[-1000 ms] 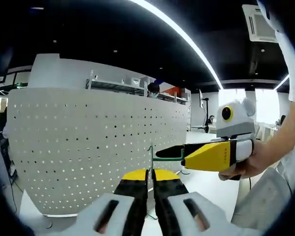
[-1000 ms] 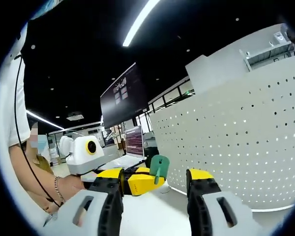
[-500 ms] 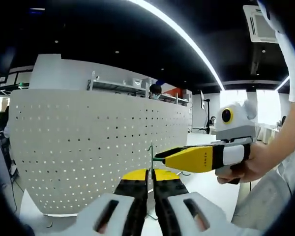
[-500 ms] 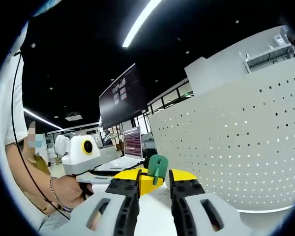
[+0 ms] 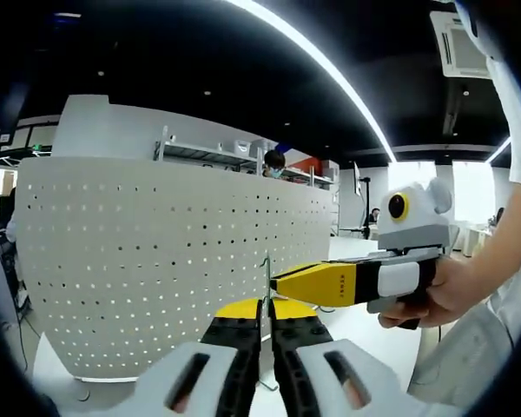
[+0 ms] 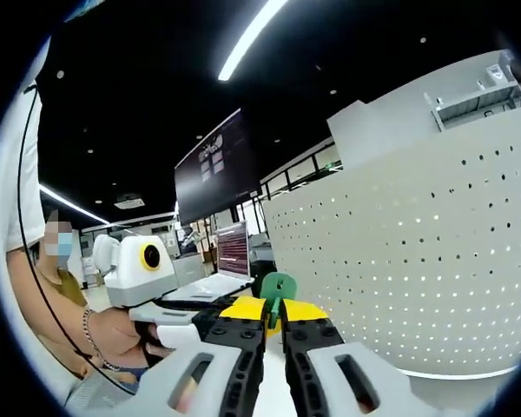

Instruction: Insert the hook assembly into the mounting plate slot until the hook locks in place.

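While both grippers pinch the same small green hook assembly (image 6: 275, 287) in mid-air, a slight twist between the hands could skew or drop it. It is a thin flat green piece seen edge-on, held near the white perforated mounting plate (image 5: 148, 261), not touching it. Left gripper (image 5: 261, 323) and right gripper (image 6: 273, 330) each have jaws nearly shut on it.
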A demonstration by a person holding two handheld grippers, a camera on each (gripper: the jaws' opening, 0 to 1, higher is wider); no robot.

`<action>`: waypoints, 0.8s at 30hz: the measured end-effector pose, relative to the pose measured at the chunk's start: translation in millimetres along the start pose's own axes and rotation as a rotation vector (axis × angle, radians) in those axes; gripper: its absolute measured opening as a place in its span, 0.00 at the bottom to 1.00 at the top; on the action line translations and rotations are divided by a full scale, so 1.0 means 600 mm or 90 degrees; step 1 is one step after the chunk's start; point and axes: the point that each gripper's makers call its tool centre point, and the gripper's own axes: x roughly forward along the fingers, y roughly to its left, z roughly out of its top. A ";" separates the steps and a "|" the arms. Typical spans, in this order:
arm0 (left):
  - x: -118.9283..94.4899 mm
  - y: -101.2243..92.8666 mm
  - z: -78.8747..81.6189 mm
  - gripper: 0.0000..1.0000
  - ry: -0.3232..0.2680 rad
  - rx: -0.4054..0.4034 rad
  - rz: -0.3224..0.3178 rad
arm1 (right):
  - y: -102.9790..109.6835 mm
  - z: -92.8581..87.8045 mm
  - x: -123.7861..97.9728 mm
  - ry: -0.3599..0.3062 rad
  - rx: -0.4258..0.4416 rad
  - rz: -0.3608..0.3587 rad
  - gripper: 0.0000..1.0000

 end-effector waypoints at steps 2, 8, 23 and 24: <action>0.000 0.000 0.001 0.03 -0.001 0.001 0.002 | 0.000 0.001 0.000 -0.002 0.004 -0.002 0.03; 0.000 0.000 0.002 0.03 -0.004 -0.002 0.007 | -0.001 0.002 0.000 -0.006 0.009 -0.020 0.01; -0.003 -0.003 0.003 0.03 -0.004 0.000 0.006 | 0.003 0.003 -0.002 -0.009 0.033 -0.030 0.00; -0.004 -0.004 0.003 0.03 -0.003 -0.005 0.005 | 0.003 0.004 -0.004 -0.010 0.037 -0.026 0.00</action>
